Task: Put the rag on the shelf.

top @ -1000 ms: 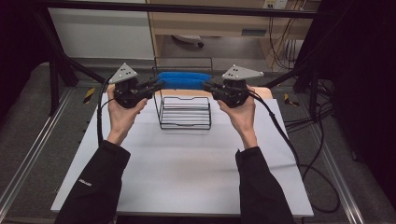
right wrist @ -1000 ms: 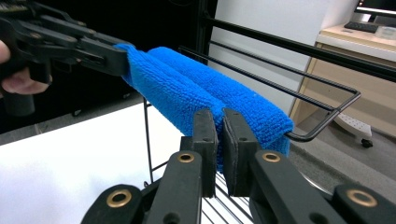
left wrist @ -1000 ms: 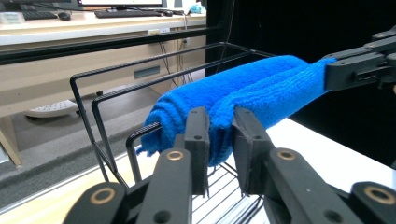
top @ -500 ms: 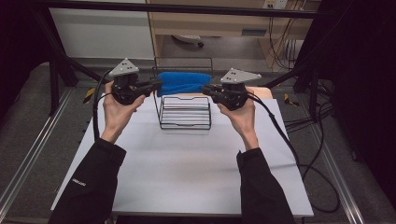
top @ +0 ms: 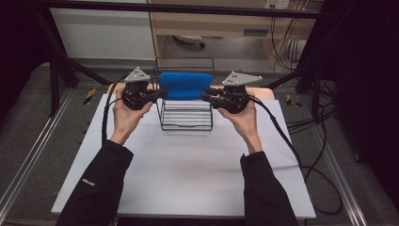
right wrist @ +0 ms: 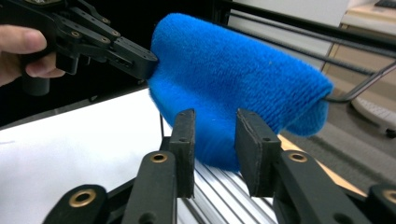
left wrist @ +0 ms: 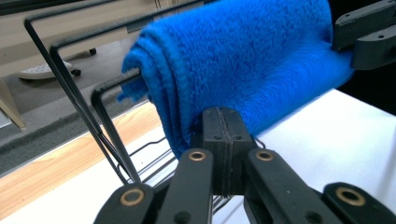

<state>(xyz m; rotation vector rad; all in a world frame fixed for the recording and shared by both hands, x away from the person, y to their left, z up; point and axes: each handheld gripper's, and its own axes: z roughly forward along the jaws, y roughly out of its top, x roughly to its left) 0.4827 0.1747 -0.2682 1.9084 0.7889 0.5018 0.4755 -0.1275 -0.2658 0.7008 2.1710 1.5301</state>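
Left gripper [top: 162, 93] fingers pressed together at the blue towel [top: 184, 85]; right gripper [top: 205, 96] fingers spread beside it.

1. The blue towel [left wrist: 243, 60] runs off the top edge of my left gripper view.
2. My left gripper [left wrist: 223, 154] hides the towel's lower hem.
3. The towel covers the wire rack [top: 186, 113]'s upper bars in the high view.

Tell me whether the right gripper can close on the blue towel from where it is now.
Probably yes: the right gripper is open, with the blue towel just ahead of its jaws and nothing between them; the wire rack sits below.
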